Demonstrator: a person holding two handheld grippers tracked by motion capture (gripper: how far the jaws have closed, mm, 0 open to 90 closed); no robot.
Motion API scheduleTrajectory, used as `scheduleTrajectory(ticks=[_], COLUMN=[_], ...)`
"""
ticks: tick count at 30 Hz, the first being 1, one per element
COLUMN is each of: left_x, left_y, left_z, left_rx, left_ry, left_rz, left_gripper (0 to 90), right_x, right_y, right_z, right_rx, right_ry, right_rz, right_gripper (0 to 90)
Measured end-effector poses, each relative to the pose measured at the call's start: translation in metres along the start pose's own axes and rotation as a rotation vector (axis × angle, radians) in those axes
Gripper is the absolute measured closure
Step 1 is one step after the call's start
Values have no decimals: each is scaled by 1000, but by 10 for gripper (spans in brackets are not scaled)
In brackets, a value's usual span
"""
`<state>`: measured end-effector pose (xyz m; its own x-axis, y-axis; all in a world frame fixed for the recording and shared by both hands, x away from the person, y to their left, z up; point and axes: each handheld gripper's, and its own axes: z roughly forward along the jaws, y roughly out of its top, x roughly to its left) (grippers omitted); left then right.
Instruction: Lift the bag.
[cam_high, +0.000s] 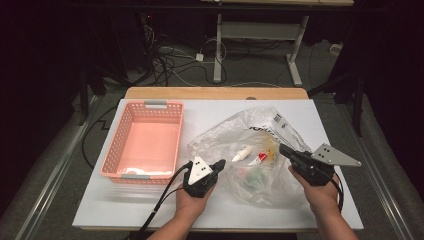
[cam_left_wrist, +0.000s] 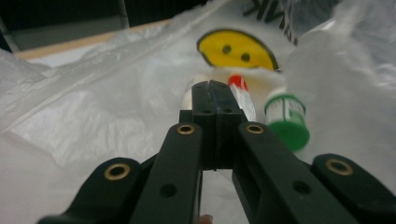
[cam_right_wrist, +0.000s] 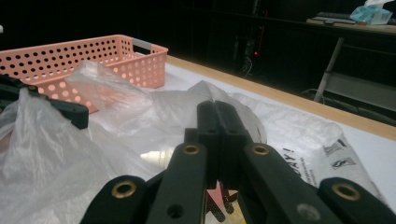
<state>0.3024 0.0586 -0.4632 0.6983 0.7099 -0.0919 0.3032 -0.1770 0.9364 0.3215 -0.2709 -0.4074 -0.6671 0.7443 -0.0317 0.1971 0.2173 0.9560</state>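
A crumpled clear plastic bag (cam_high: 260, 135) lies on the white table top (cam_high: 150, 210). Inside it are a small white dropper bottle (cam_high: 241, 153), a red-capped tube (cam_high: 260, 158) and a green-capped bottle (cam_left_wrist: 287, 119), near a yellow smiley print (cam_left_wrist: 236, 49). My left gripper (cam_high: 220, 163) is at the bag's left edge, jaws shut, with the film bunched at the tips (cam_left_wrist: 215, 88). At the bag's right side my right gripper (cam_high: 283, 148) is shut too, and the film rises to a peak at its tips (cam_right_wrist: 218, 107).
A pink perforated basket (cam_high: 117, 145) stands left of the bag, close to my left hand. Beyond the table's wooden far edge (cam_high: 215, 93) are floor cables and a desk's white legs (cam_high: 218, 50). The left gripper's cable (cam_high: 160, 200) trails off the front edge.
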Motion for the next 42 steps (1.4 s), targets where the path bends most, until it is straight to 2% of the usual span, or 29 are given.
scheduleTrajectory(ticks=[4, 6, 11, 13, 15, 19, 24, 29, 36, 42], left_x=[-1, -1, 6, 8, 11, 13, 17, 25, 34, 28], left_y=[14, 20, 40, 46, 54, 65, 77, 96, 122, 143], left_z=[-2, -4, -10, -11, -11, -10, -9, -15, -28, -27], left_rx=[-73, -110, -201, -221, -244, -266, -285, -318, -369, -388], left_ry=[8, 3, 17, 26, 26, 31, 39, 59, 100, 95], left_rz=[11, -6, 0, 16, 18, 33, 44, 64, 104, 143], left_gripper=[887, 886, 886, 886, 886, 886, 886, 886, 886, 886], right_x=[4, 6, 11, 11, 12, 11, 13, 15, 8, 5], right_y=[3, 5, 13, 17, 21, 29, 41, 56, 74, 80], right_z=[0, 2, 4, 4, 6, 11, 18, 20, 12, 7], right_rx=[-19, -24, -45, -60, -62, -70, -105, -150, -223, -251], right_ry=[-8, -4, -5, -8, -20, -37, -45, -52, -83, -94], right_rz=[-2, -8, -5, 7, -2, 0, 2, -6, -11, -13], right_gripper=[900, 900, 900, 900, 900, 900, 900, 900, 900, 900])
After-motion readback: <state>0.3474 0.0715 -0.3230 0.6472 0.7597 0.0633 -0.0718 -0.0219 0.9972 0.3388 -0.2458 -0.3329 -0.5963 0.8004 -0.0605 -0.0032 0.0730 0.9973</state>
